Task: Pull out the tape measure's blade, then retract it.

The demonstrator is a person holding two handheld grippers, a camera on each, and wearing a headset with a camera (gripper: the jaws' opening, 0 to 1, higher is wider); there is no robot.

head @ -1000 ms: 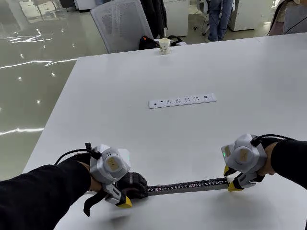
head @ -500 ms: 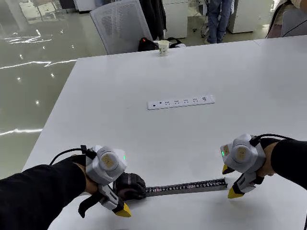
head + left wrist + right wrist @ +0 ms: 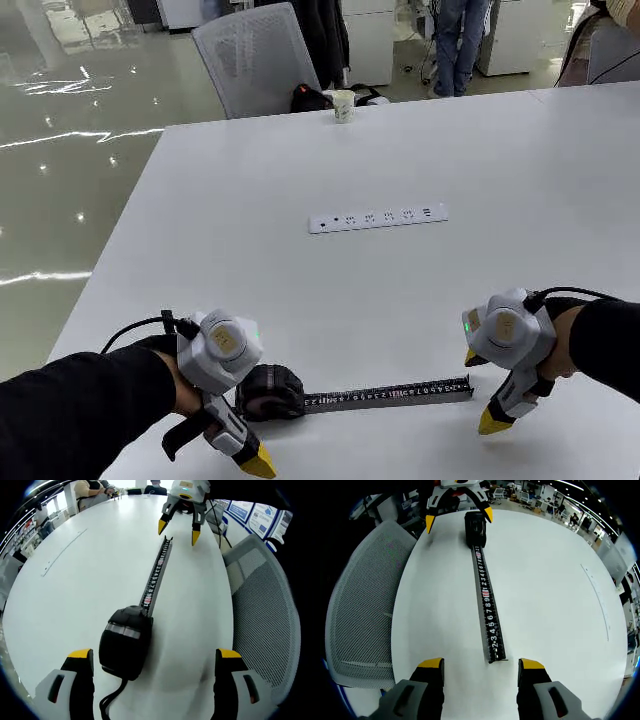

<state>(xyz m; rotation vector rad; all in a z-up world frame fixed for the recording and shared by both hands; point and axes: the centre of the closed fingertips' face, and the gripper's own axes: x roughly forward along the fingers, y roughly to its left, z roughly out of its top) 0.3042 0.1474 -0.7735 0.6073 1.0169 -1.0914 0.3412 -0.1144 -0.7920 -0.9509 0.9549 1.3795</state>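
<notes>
Tape measure (image 3: 272,392) on table (image 3: 400,140), case (image 3: 125,641) inside spread left tool (image 3: 153,656), blade (image 3: 487,600) end just ahead of spread right tool (image 3: 481,664).

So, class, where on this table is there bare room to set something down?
Free: the stretch between power strip and blade, and between paper cup and strip. Crowded: the near edge, with tape measure, left gripper, right gripper.

Tape measure (image 3: 270,392) between tools

Left gripper (image 3: 242,442) letting go of tape measure case (image 3: 270,392), backing toward lower left of head view. Right gripper (image 3: 483,390) releasing blade (image 3: 390,394) tip, sliding toward lower right, jaws apart.
</notes>
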